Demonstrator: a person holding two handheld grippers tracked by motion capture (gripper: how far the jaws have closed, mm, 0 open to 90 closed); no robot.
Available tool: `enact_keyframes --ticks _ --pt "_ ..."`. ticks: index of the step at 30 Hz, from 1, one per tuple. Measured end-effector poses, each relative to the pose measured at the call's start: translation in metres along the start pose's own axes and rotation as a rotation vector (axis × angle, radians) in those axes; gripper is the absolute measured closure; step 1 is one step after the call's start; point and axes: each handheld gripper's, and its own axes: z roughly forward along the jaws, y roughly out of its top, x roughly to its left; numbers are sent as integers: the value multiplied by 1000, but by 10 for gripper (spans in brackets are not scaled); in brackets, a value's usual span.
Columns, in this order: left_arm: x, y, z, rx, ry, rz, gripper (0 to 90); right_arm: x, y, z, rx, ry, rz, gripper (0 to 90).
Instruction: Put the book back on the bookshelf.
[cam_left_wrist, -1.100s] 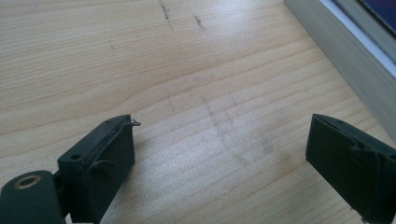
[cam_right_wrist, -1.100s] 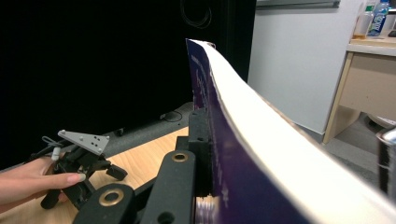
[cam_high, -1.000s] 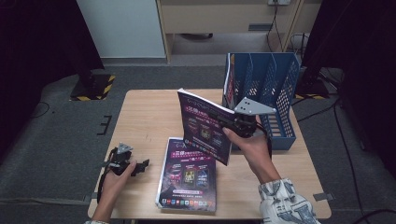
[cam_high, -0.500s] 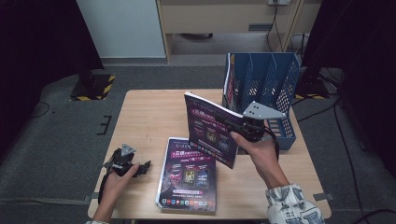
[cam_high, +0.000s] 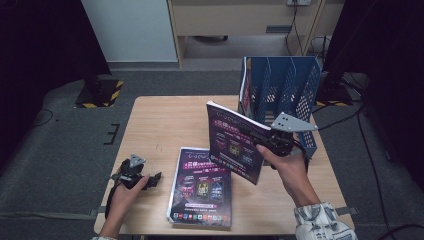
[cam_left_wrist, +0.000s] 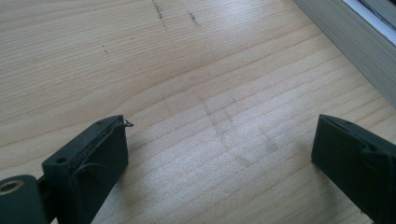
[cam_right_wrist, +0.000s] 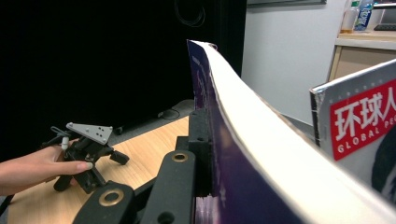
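- Carrying the magazine (cam_high: 235, 142) rightward, I've brought it closer to the blue file rack (cam_high: 292, 87) than a second ago; filing looks next.
- My right gripper (cam_high: 267, 142) stays clamped on its edge, above the desk (cam_high: 165, 120).
- My left gripper (cam_high: 150, 179) rests open beside the second magazine (cam_high: 200, 187).

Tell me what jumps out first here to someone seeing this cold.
The purple magazine held upright in the air by the right gripper, just in front of the blue file rack at the table's far right. A matching magazine lies flat on the near middle of the table. The left gripper rests open near the left edge, holding nothing.
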Motion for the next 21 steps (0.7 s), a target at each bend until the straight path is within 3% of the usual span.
enact_keyframes --ticks 21 --pt "0 0 0 1 1 1 28 -7 -4 -23 0 -24 11 824"
